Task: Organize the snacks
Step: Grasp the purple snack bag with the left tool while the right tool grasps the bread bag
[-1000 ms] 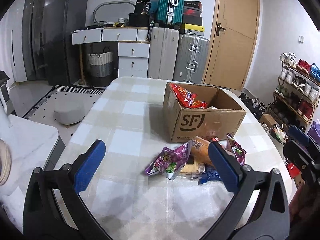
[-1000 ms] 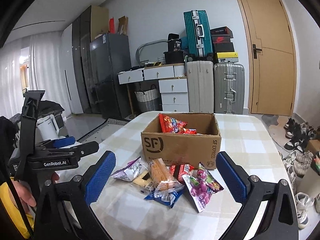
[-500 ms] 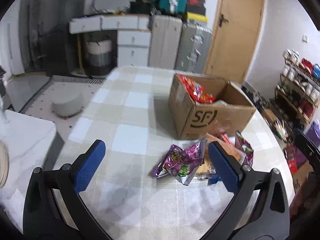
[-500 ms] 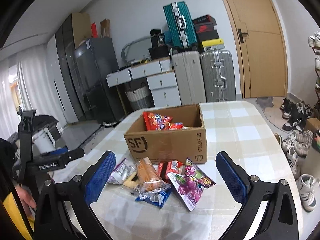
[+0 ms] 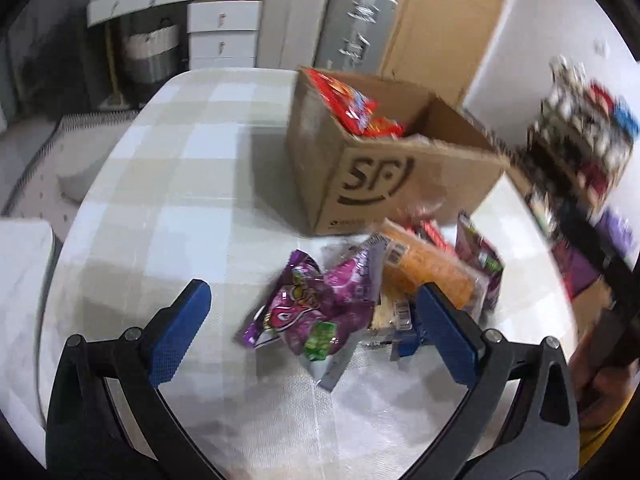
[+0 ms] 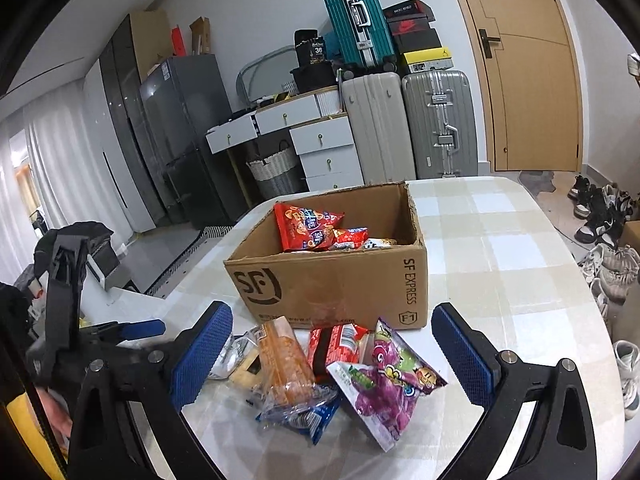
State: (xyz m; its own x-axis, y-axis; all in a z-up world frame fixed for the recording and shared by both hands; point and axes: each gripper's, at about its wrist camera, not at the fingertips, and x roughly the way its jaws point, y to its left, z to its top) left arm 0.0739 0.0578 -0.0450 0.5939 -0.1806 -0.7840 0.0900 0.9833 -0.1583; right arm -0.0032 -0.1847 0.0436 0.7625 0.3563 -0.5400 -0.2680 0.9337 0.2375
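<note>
Right wrist view is showing the right gripper (image 6: 332, 354) hanging released over a snack pile (image 6: 340, 372) lying on the checked table (image 6: 520, 264); just behind, a cardboard box (image 6: 332, 280) is holding red packets (image 6: 306, 226). Left gripper (image 5: 310, 330) is also gaping wide, hovering above a purple packet (image 5: 316, 308) near the table's front edge.

Suitcases (image 6: 408, 124), fridge (image 6: 188, 132), door (image 6: 524, 60), shoes (image 6: 600, 216).

Loose snack packets (image 6: 340, 376) lie heaped just before the open cardboard box (image 6: 332, 280), which holds red packets (image 6: 306, 226).
</note>
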